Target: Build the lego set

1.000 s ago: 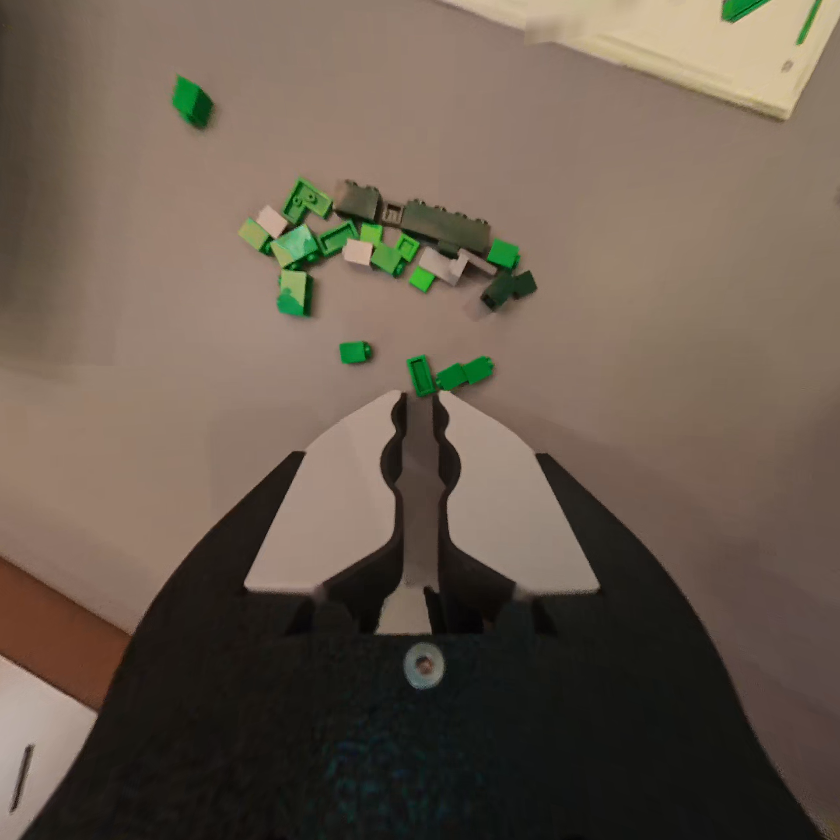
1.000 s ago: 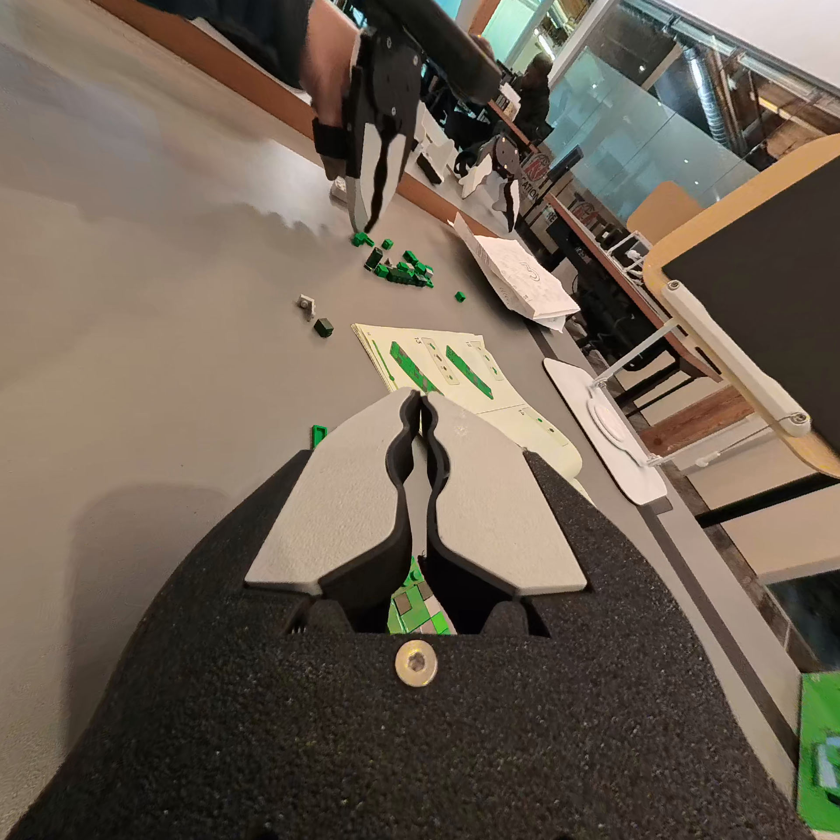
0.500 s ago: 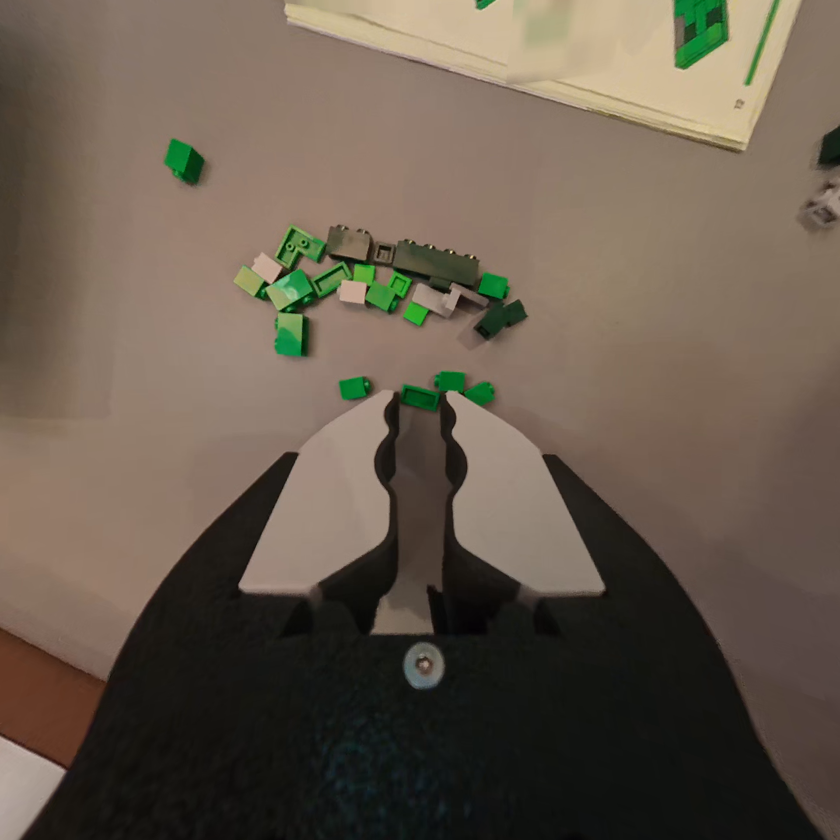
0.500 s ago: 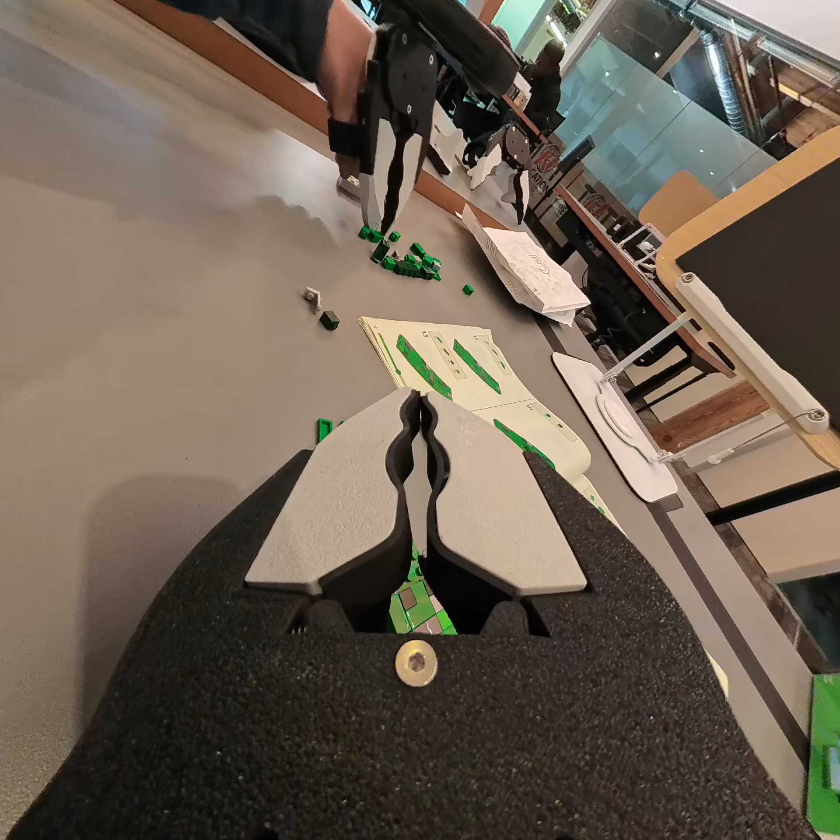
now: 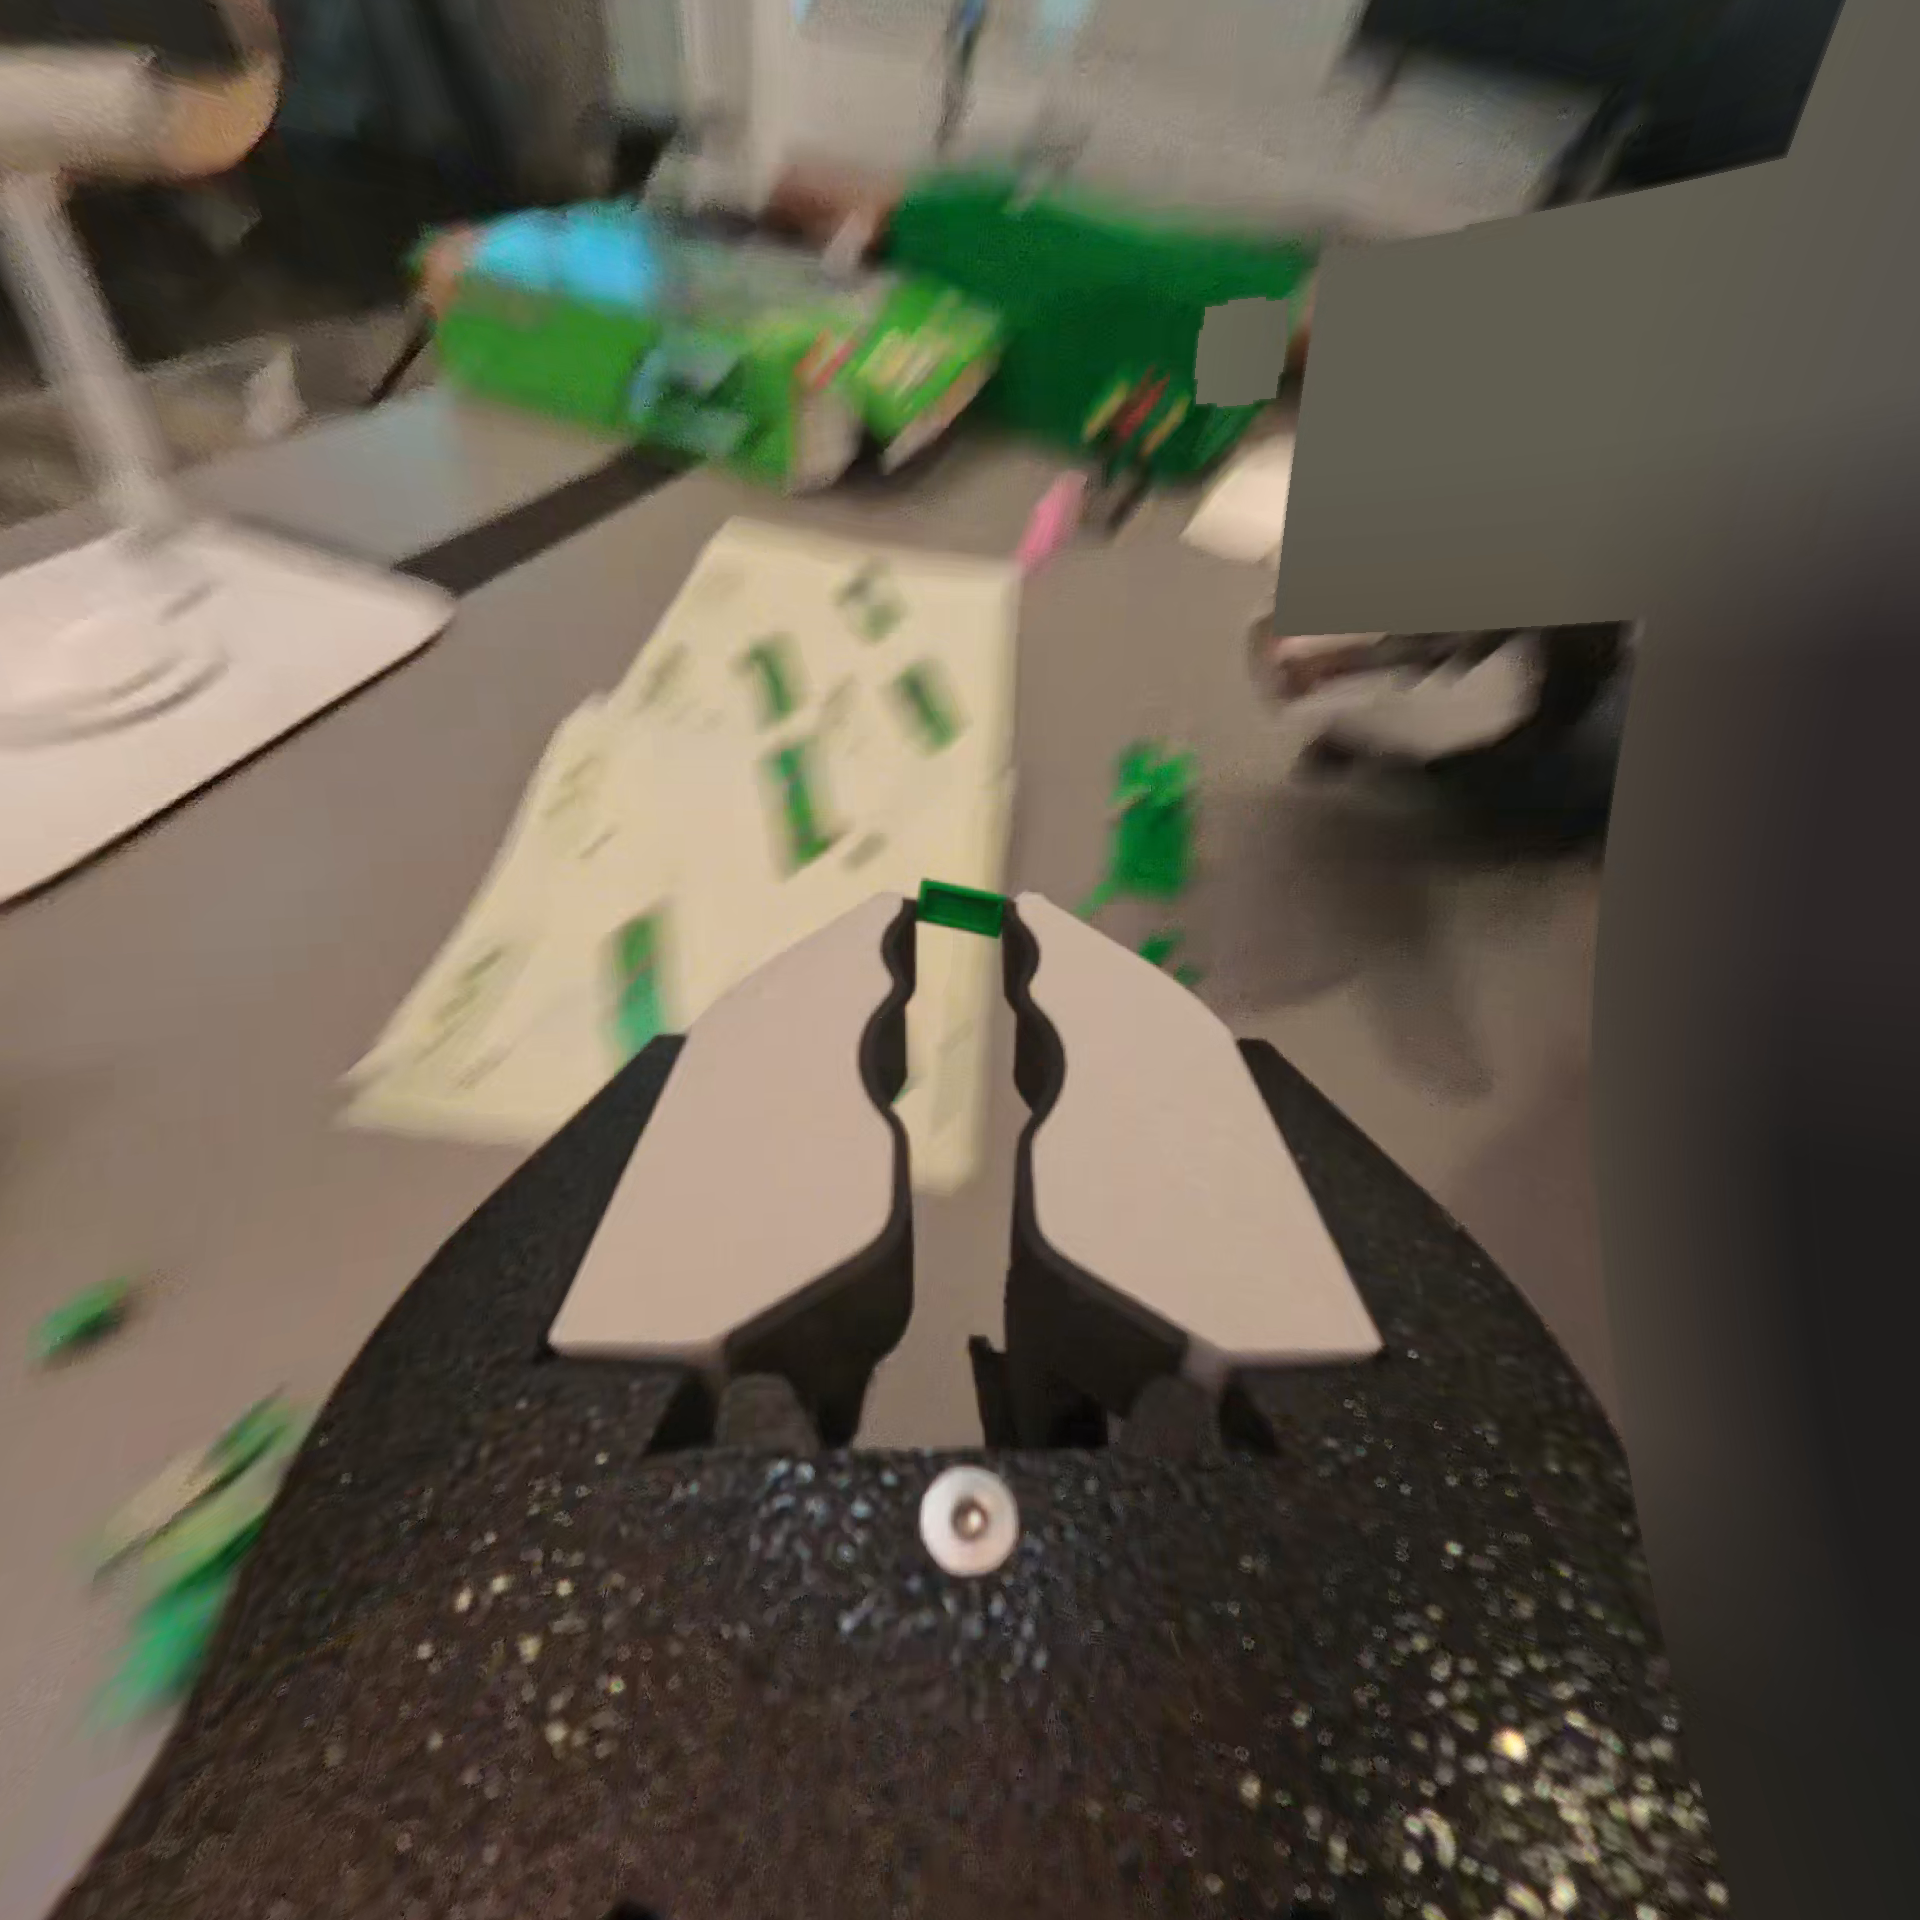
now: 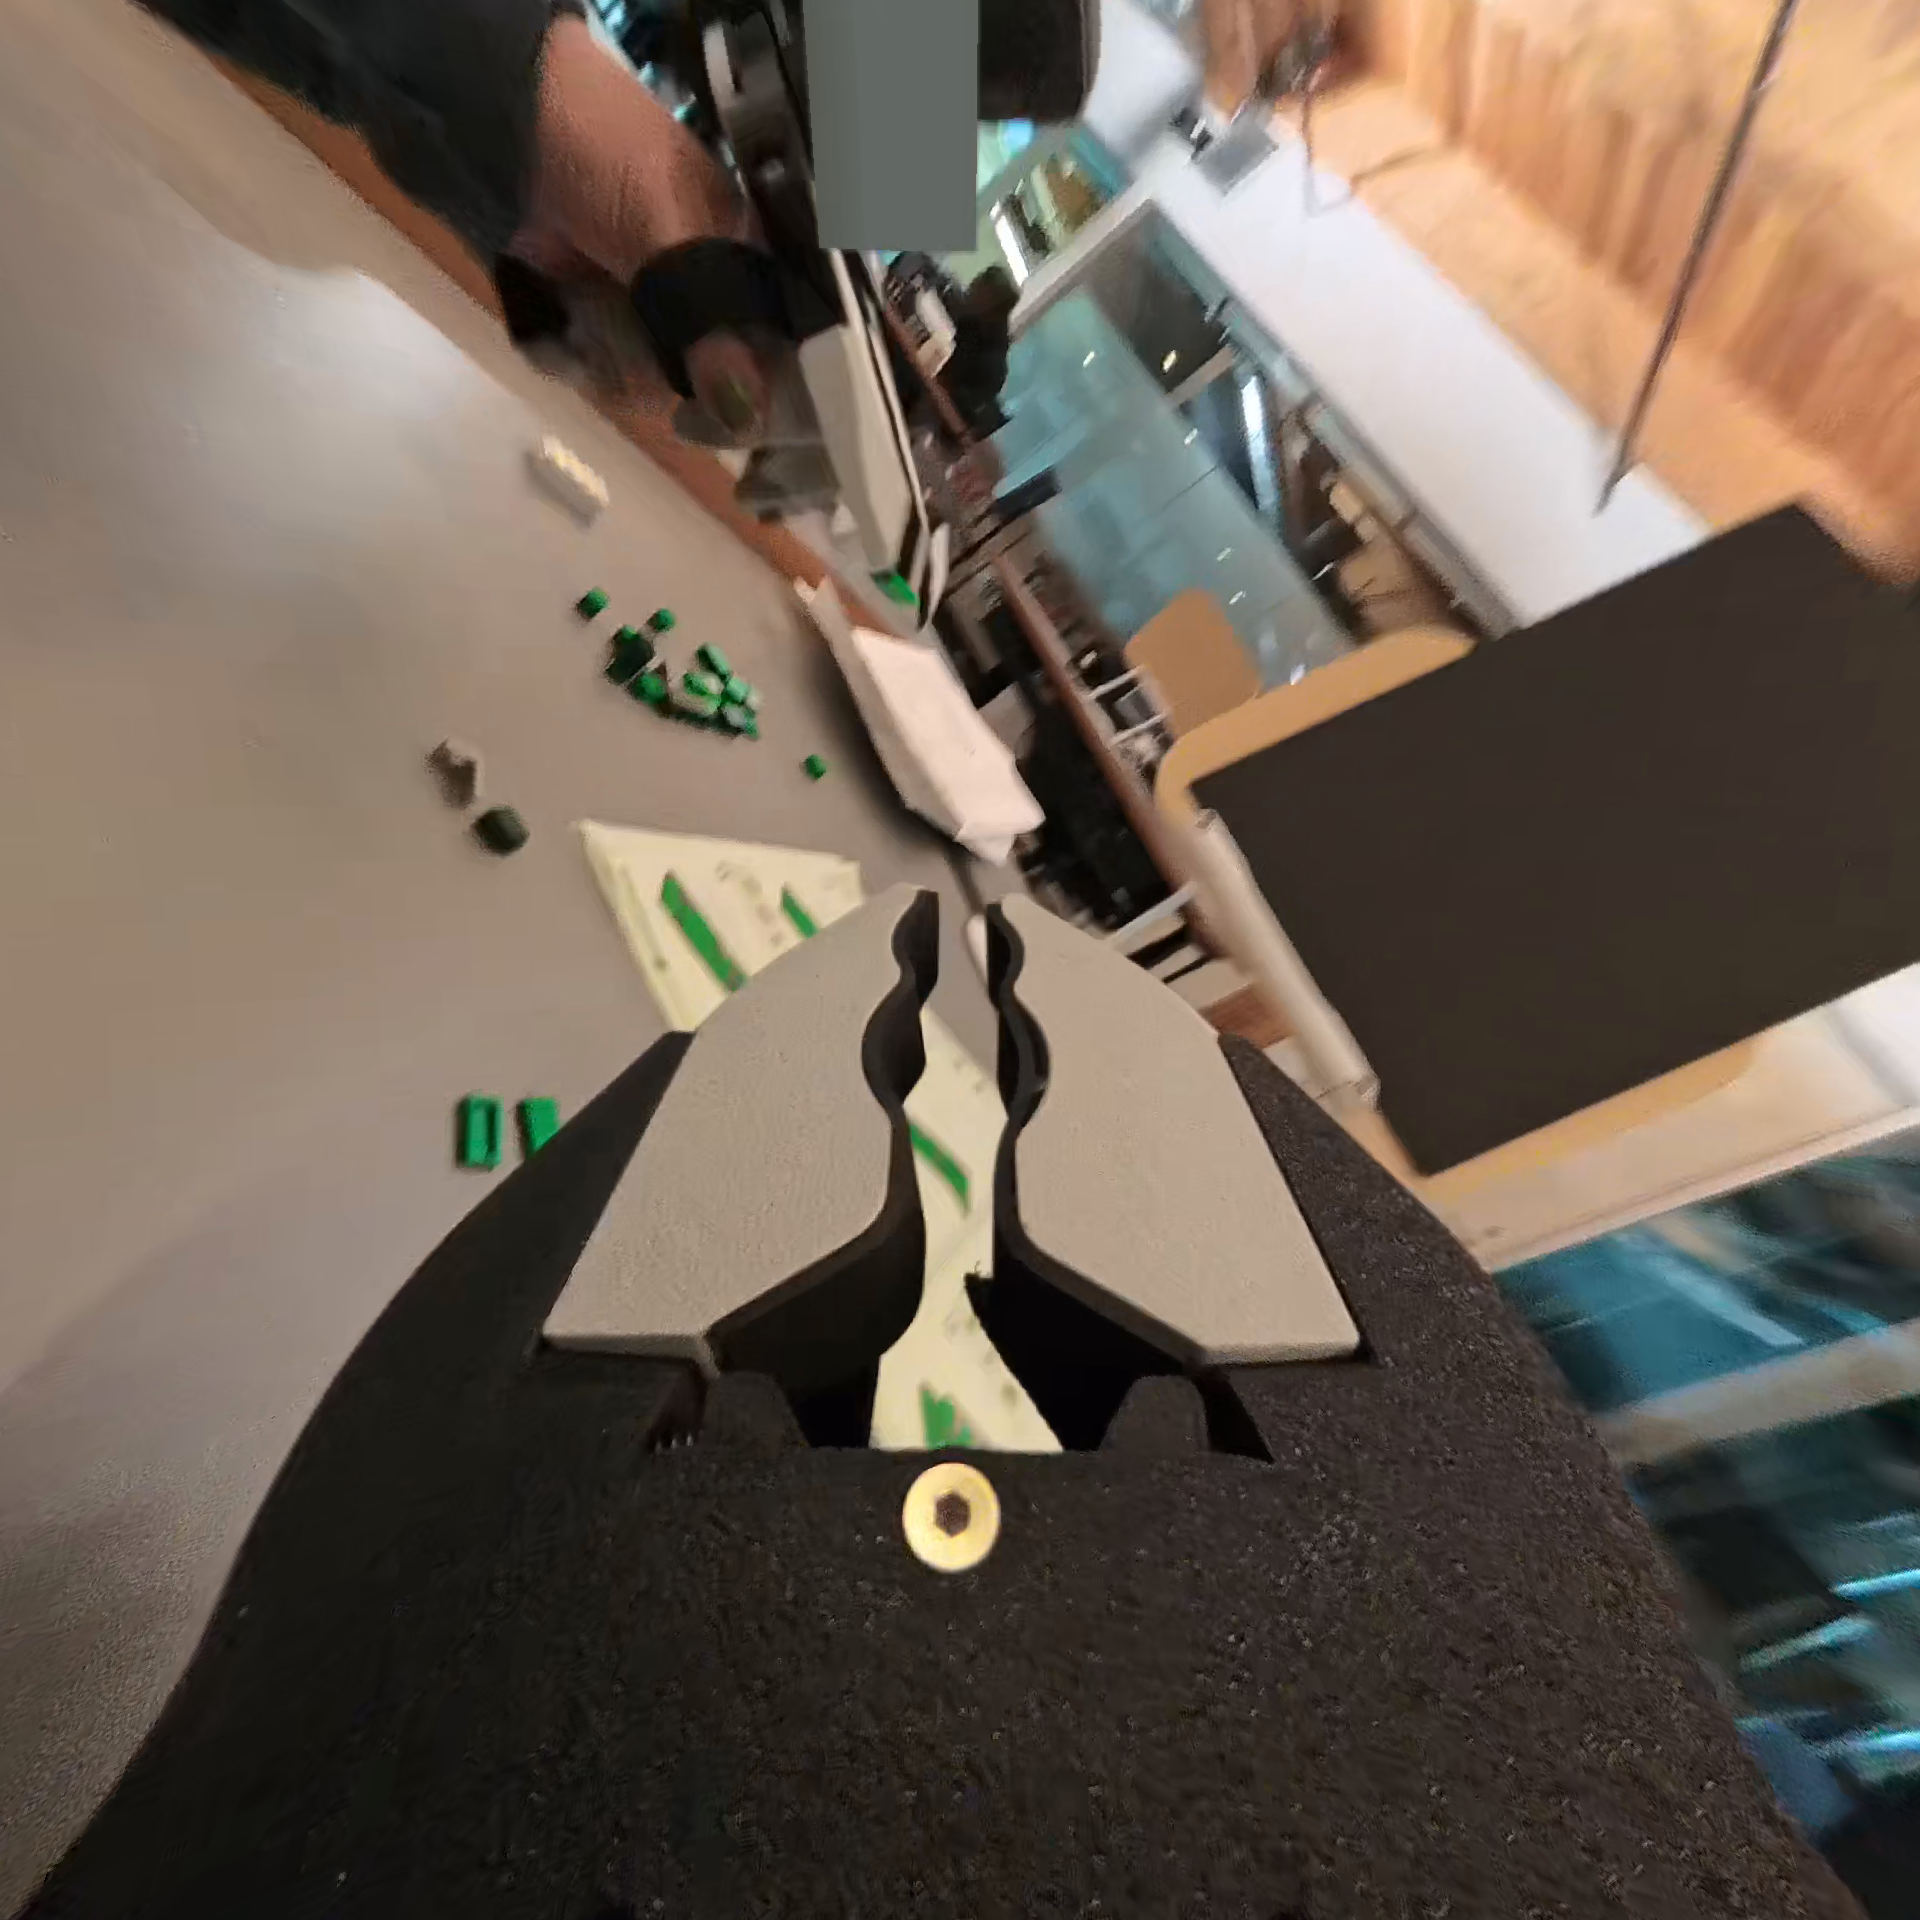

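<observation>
My left gripper (image 5: pixel 961 906) is shut on a small green brick (image 5: pixel 961 912), pinched at the fingertips and held above the open instruction booklet (image 5: pixel 790 790). The left wrist view is blurred by motion. My right gripper (image 6: pixel 956 920) is slightly open and empty, low over the booklet (image 6: pixel 707 914). A pile of green bricks (image 6: pixel 686 681) lies farther off on the grey table (image 6: pixel 208 727). The left gripper also shows far off in the right wrist view (image 6: pixel 894 561), held by a hand (image 6: pixel 665 239). Two green pieces (image 6: pixel 478 1132) lie just left of my right gripper.
A grey piece (image 6: pixel 454 769), a dark green piece (image 6: pixel 501 829) and a white long piece (image 6: pixel 566 480) lie loose on the table. Folded white paper (image 6: pixel 935 727) lies beyond the pile. Green boxes (image 5: pixel 727 353) and a white stand base (image 5: pixel 156 665) sit at the far side.
My left gripper closed on a green brick by the pile, lifted it and swung towards the booklet. My right gripper opened a little and tilted upward.
</observation>
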Demonstrator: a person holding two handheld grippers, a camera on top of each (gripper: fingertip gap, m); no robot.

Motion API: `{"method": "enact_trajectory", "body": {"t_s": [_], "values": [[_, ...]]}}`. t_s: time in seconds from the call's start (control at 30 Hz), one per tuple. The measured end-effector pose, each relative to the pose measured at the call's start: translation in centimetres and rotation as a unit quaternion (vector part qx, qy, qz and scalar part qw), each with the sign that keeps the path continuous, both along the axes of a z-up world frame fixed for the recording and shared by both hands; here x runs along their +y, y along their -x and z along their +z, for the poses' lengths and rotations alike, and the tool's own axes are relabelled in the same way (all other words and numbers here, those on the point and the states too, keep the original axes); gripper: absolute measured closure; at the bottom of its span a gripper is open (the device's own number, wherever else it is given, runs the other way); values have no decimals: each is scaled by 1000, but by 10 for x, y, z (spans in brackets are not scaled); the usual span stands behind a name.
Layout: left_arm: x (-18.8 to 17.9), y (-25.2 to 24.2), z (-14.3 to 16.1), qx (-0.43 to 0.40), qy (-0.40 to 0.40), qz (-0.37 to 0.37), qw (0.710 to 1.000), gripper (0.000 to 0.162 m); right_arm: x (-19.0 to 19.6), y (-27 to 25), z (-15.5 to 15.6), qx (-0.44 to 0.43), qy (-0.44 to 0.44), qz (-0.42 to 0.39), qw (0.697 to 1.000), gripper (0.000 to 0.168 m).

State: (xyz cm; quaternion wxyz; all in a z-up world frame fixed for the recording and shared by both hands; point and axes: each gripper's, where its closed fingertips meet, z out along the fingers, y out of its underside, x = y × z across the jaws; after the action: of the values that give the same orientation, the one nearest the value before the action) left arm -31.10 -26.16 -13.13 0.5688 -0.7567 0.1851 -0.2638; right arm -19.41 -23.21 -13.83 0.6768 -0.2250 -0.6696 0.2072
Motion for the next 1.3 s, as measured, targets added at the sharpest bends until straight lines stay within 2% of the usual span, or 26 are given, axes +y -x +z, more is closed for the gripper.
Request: {"method": "enact_trajectory", "body": {"t_s": [0.1,0.23,0.33,0.43,0.53,0.57,0.67,0.7,0.77,0.87,1.07,1.2,1.3], "values": [[-1,-54,36,-139,-29,-79,987,147,-20,9,25,53,-49,2,997,146],[-8,-88,63,-293,-10,-169,941,147,-40,16,57,103,-99,4,990,142],[-11,-100,62,-322,20,-208,923,147,-46,18,68,108,-116,12,987,139],[-12,-106,60,-322,33,-219,920,147,-43,22,66,98,-126,13,987,141],[-11,-108,57,-320,45,-221,920,147,-46,24,65,102,-141,15,985,161],[-11,-108,57,-322,47,-221,919,147,-46,24,65,101,-143,12,984,161],[-7,-102,55,-312,37,-196,929,146,-38,18,57,59,-117,12,991,161],[-5,-95,52,-301,31,-177,936,145,-29,14,47,20,-100,13,995,161],[2,-79,34,-237,24,-110,965,144,0,4,10,-123,-37,8,992,160],[14,-59,-2,-86,10,-10,996,147,33,-14,-46,-324,56,2,944,161],[25,-56,-42,103,-2,46,994,149,48,-11,-92,-509,55,14,859,161],[23,-50,-49,131,2,56,990,151,55,-15,-115,-594,62,8,802,161],[21,-56,-52,113,13,36,993,150,61,-16,-123,-621,65,-6,781,161]]}}
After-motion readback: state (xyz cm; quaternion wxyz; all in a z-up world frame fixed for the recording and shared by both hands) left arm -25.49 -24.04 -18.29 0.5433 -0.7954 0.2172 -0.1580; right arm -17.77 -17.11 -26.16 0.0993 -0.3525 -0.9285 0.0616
